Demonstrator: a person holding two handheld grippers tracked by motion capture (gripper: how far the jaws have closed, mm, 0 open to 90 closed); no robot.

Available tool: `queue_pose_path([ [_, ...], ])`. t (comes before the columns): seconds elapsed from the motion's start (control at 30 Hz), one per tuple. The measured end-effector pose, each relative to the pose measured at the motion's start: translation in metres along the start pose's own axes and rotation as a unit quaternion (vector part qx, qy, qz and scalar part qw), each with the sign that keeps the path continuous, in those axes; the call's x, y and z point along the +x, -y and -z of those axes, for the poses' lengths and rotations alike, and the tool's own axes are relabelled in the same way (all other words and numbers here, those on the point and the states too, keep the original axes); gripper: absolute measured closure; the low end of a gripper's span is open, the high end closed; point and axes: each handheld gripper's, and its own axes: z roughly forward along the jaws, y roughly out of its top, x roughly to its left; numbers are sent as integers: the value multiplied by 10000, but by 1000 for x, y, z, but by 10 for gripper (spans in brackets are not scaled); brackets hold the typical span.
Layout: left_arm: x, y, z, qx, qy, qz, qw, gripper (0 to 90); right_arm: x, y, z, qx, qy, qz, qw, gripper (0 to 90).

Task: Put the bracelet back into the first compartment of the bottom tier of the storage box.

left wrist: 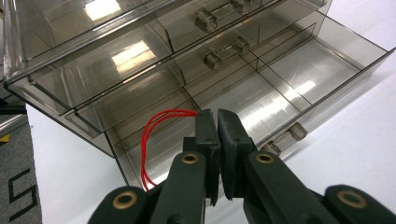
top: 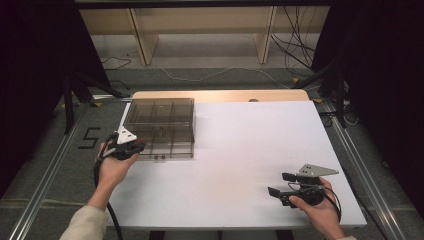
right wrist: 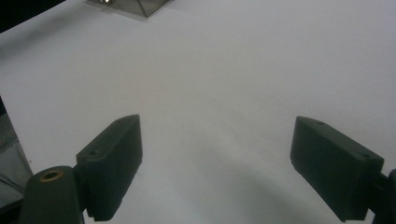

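Left gripper view: red string (left wrist: 156,140) pinched in L claw (left wrist: 217,122)

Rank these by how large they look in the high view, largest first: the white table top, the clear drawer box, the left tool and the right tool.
1. White table top.
2. Clear drawer box.
3. Right tool and left tool: too alike to rank. The right looks slightly larger, but its jaws are spread and it sits nearer the camera.

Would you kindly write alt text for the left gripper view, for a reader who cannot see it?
The left claw, jaws shut, pinches a loop of red string over an open drawer of a smoky clear plastic organizer. The drawer is pulled out at the bottom of the stack, split by dividers, and rests on a white table.
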Motion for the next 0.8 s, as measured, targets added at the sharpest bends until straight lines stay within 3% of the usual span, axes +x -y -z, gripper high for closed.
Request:
queue_pose_path([
  [0.8,12,0,-10,185,-105,16,9998,872,0,0,0,-10,4,-22,10000,176],
])
